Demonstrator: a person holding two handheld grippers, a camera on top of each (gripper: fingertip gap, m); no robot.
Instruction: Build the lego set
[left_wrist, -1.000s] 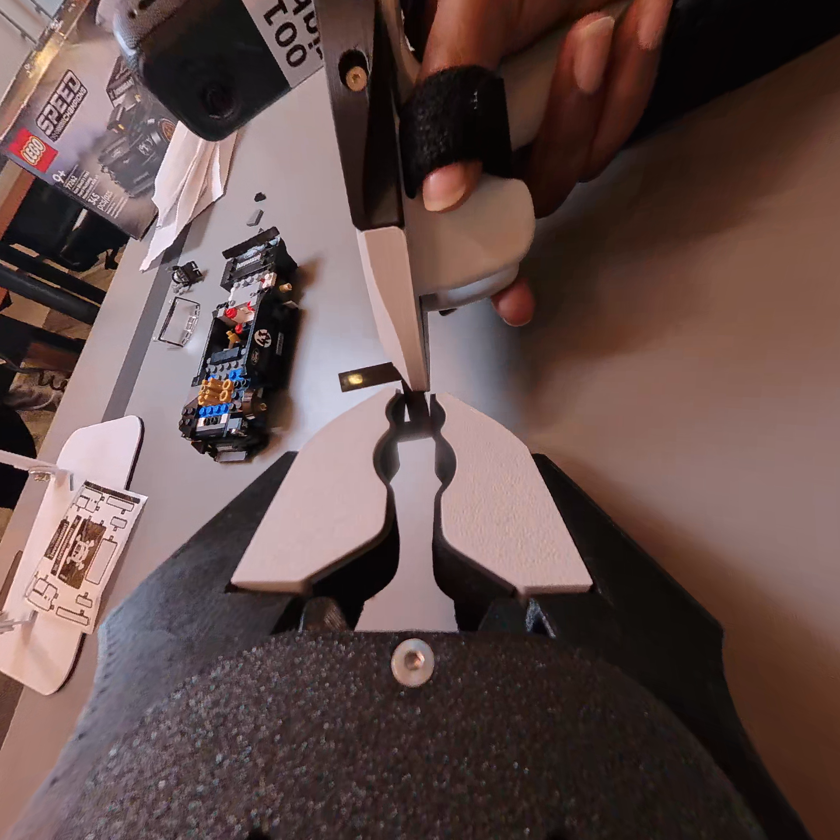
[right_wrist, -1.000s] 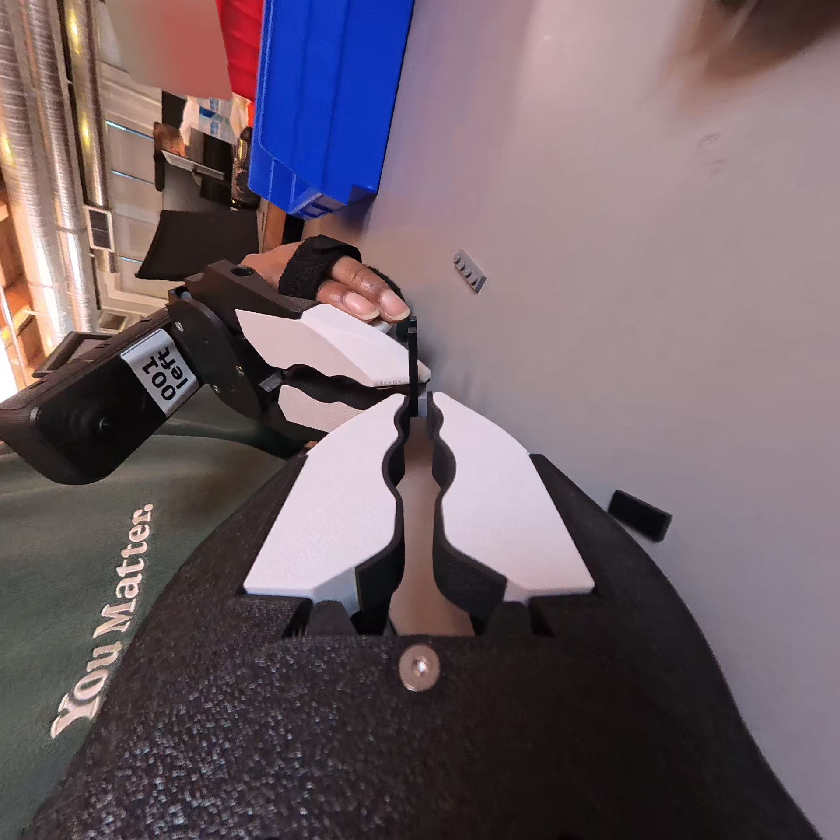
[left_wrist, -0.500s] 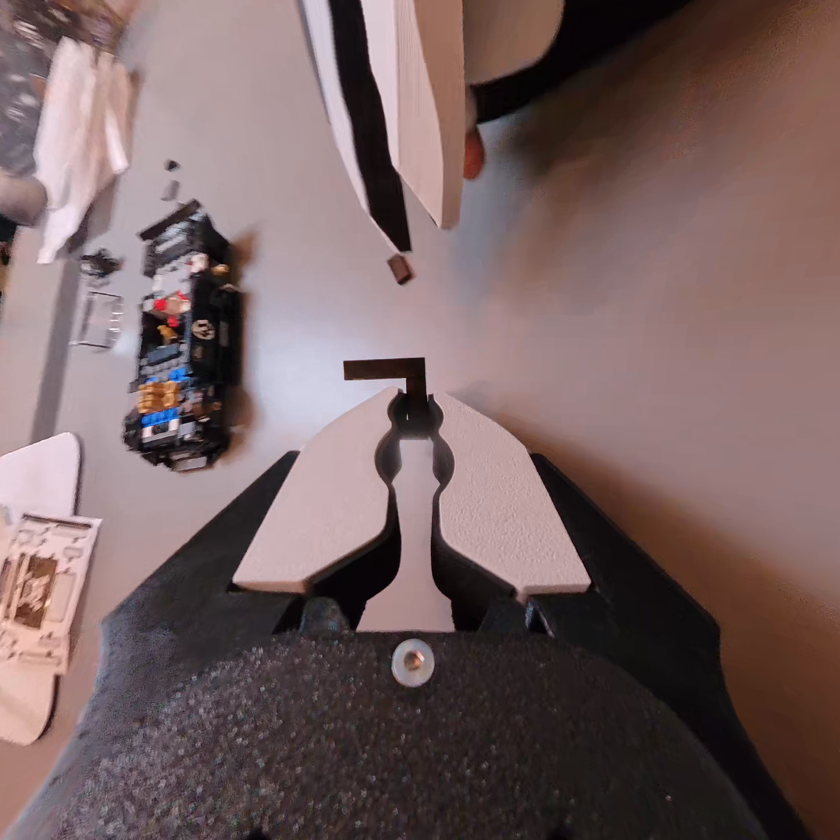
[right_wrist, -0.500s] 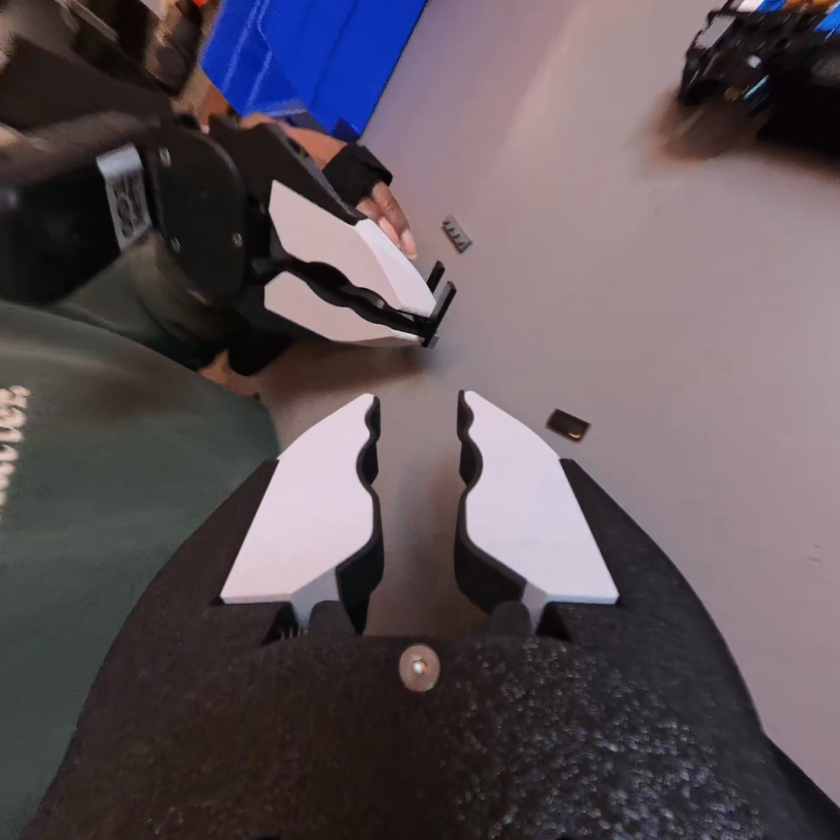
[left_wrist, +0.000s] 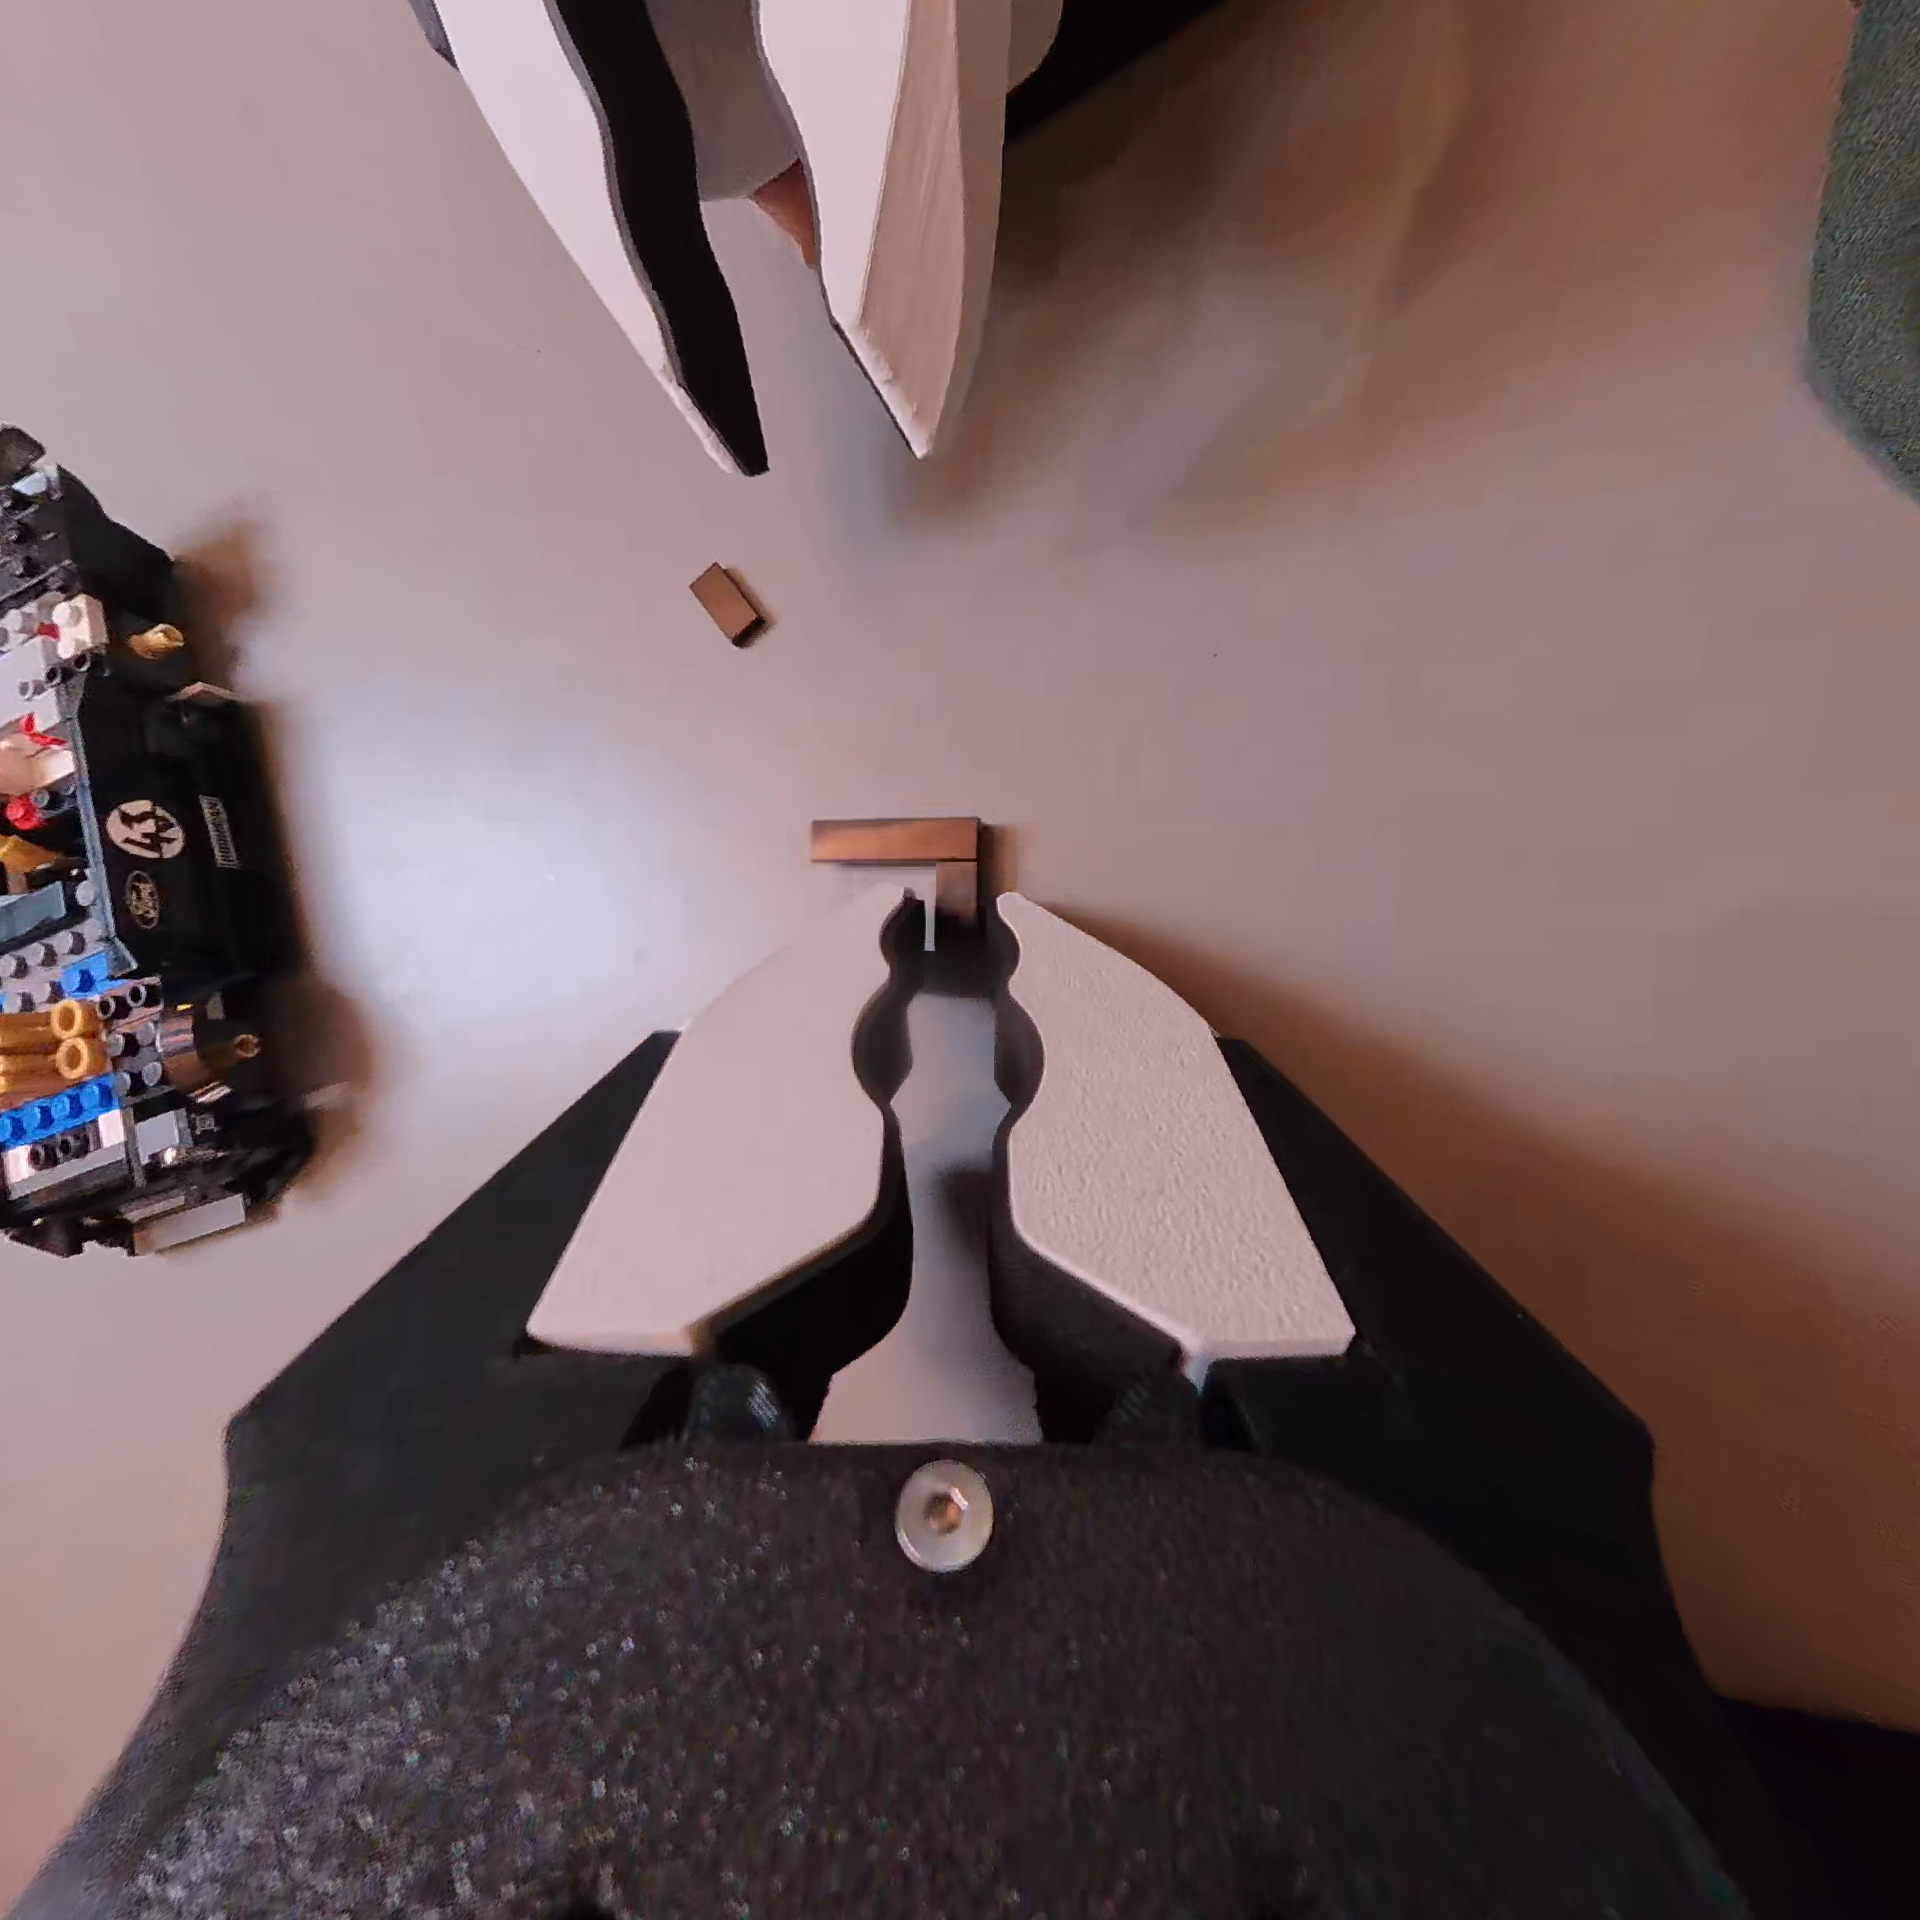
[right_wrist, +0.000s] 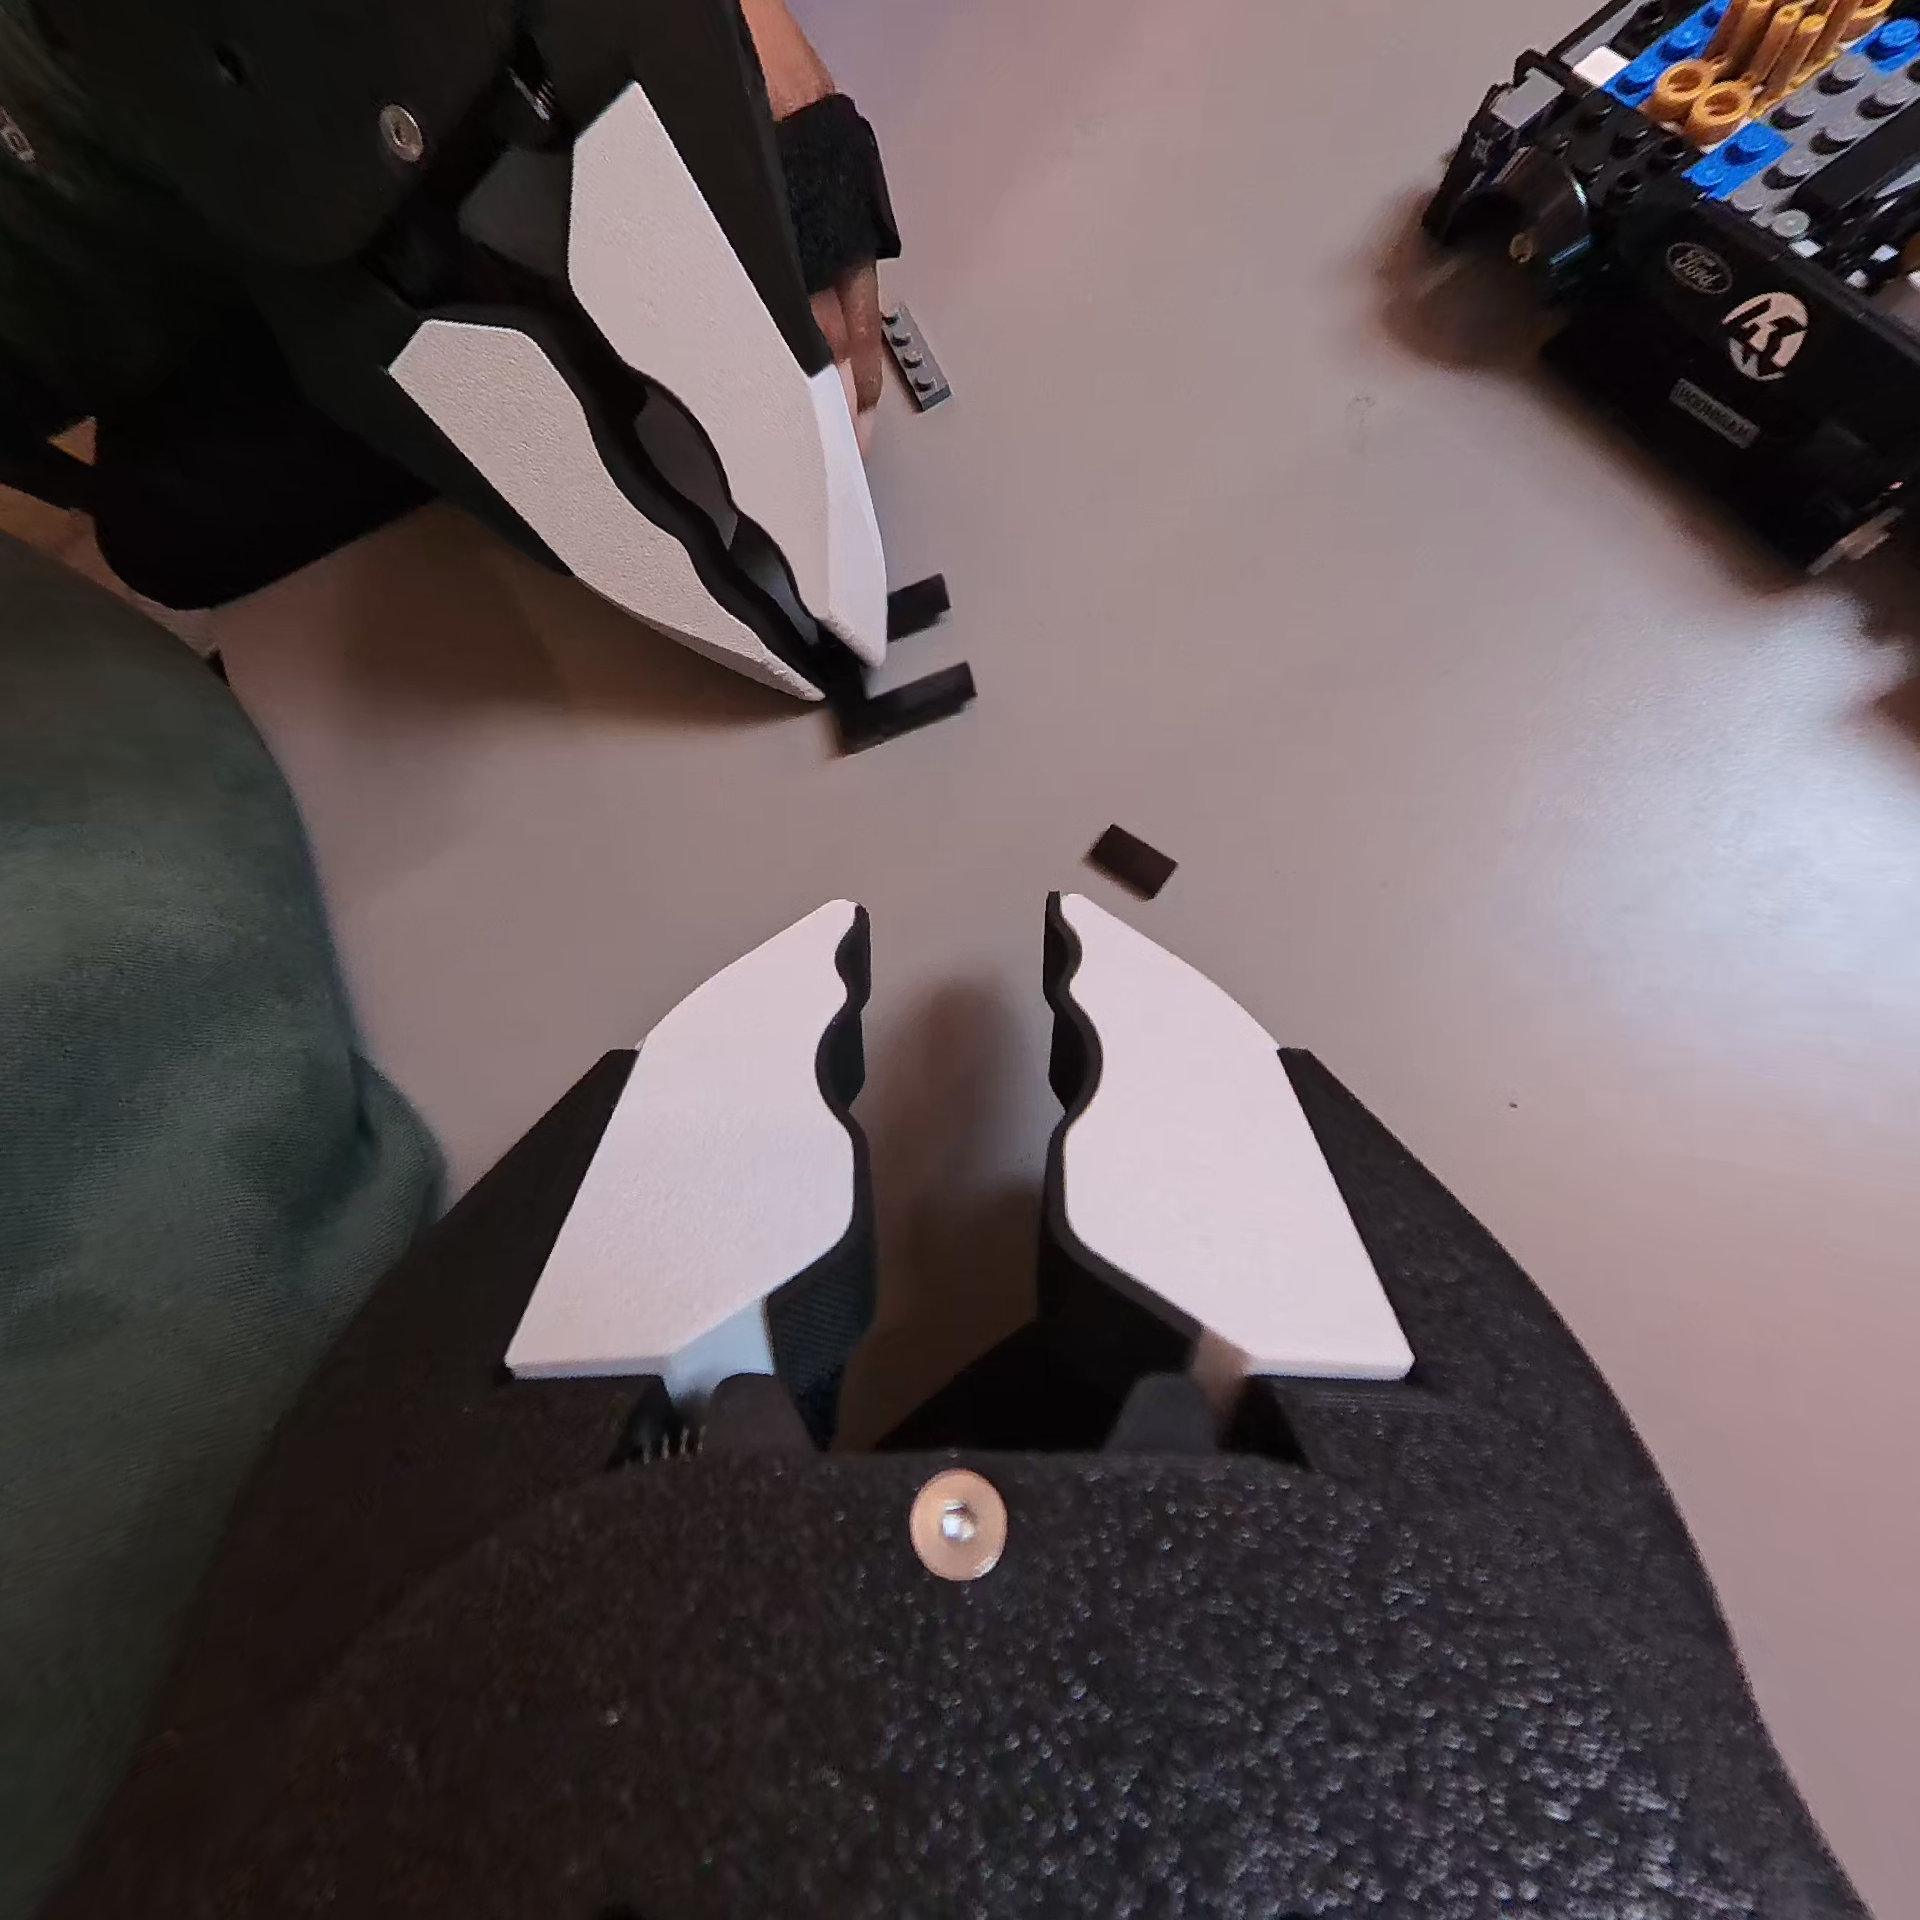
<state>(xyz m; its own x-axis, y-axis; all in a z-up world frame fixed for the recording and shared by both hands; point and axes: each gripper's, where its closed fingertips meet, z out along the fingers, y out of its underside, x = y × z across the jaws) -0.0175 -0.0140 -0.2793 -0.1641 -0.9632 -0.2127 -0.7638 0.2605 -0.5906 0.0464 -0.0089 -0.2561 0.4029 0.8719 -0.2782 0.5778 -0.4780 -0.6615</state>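
Left gripper (left_wrist: 940, 914) pinching an L-shaped black piece (left_wrist: 899, 844), right gripper (right_wrist: 956, 914) spread above a small black tile (right_wrist: 1132, 860); a shallow nip may flick it away

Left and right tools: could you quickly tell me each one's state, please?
Left tool: closed on the black L-shaped piece.
Right tool: open, empty.

The black car model (right_wrist: 1756, 343) bears small white logos and labels.

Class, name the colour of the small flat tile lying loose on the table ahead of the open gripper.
Black; the small tile shows best in the right wrist view.
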